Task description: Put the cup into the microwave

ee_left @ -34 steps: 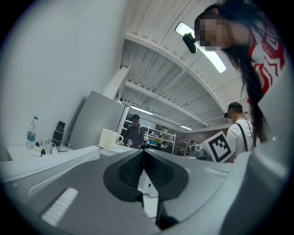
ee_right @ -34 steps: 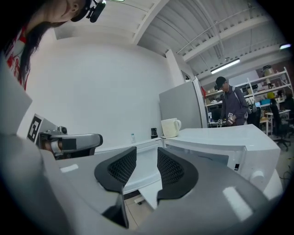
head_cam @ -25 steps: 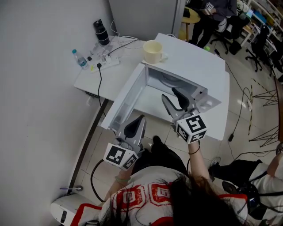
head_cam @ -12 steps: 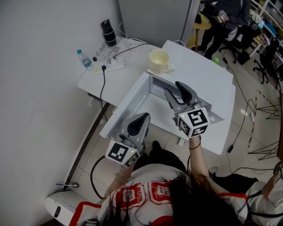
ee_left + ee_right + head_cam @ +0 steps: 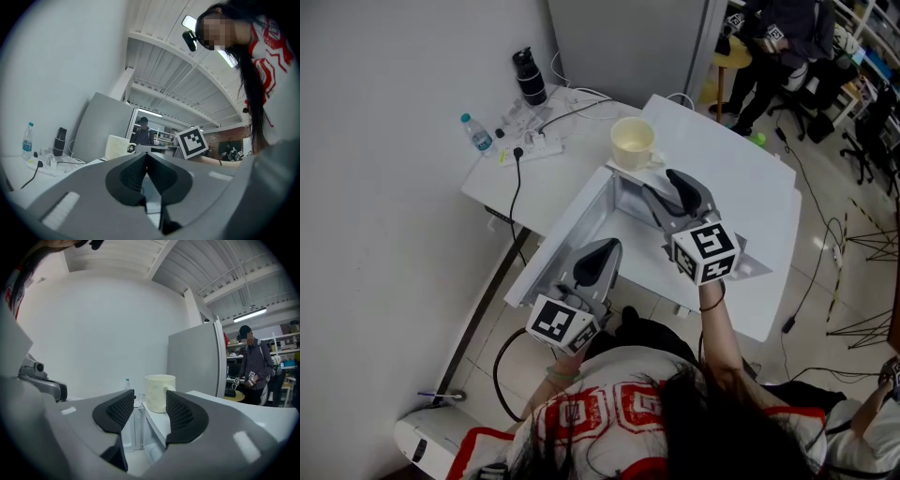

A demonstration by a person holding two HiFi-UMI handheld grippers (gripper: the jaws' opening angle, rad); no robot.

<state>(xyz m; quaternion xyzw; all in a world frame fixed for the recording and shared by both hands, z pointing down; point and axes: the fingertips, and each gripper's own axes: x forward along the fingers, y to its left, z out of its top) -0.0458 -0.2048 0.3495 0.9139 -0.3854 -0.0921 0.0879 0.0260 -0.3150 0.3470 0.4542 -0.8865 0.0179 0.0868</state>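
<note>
On the top of the microwave, close to its front edge above the open cavity, the cup is stood upright. The right gripper is held short of it, jaws spread and empty, the cup framed beyond them. The left gripper, jaws pressed together, is held over the swung-out door.

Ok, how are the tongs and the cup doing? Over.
Left tongs shut, empty. Right tongs open, empty, aimed at pale cream ceramic cup. Cup stands untouched on top of white microwave. Door open, path clear.
</note>
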